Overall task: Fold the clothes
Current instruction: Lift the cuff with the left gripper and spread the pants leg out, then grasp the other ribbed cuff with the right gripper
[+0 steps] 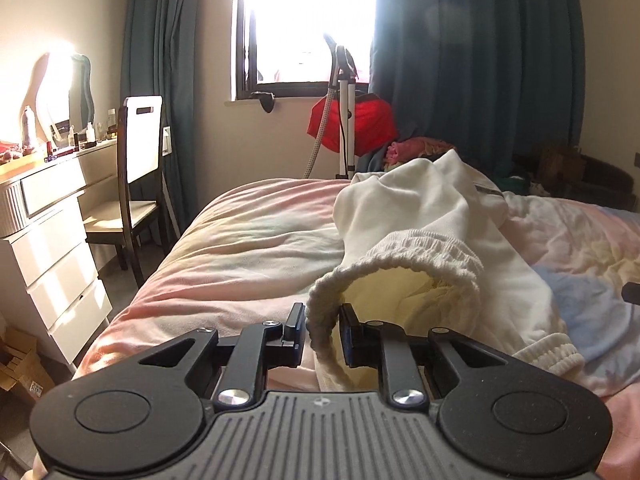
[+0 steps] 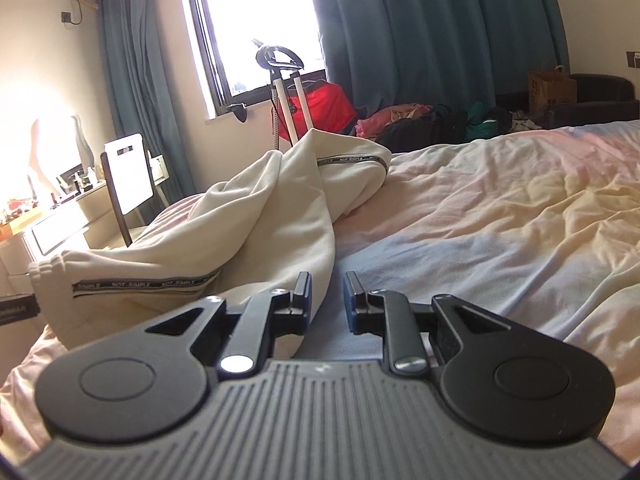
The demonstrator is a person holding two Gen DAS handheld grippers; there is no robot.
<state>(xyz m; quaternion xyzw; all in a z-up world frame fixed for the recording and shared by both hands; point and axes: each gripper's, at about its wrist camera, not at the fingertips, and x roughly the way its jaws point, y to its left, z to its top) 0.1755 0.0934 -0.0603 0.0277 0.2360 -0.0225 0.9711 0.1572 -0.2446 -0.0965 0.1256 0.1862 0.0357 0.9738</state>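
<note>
A cream sweat garment (image 1: 420, 208) with ribbed cuffs lies crumpled on the bed (image 1: 248, 240). In the left wrist view its ribbed waistband (image 1: 400, 252) gapes toward me. My left gripper (image 1: 322, 320) is shut on the near edge of that band, which fills the gap between the fingers. In the right wrist view the same garment (image 2: 260, 216) is heaped to the left, a black lettered stripe running along it. My right gripper (image 2: 328, 296) hovers low at the garment's right edge, open a narrow gap with nothing clamped between its fingers.
The pastel duvet (image 2: 500, 208) stretches off to the right. A white dresser (image 1: 52, 248) and a chair (image 1: 140, 168) stand left of the bed. A garment steamer (image 1: 344, 112), a red item and piled clothes (image 2: 420, 120) sit by the window and teal curtains.
</note>
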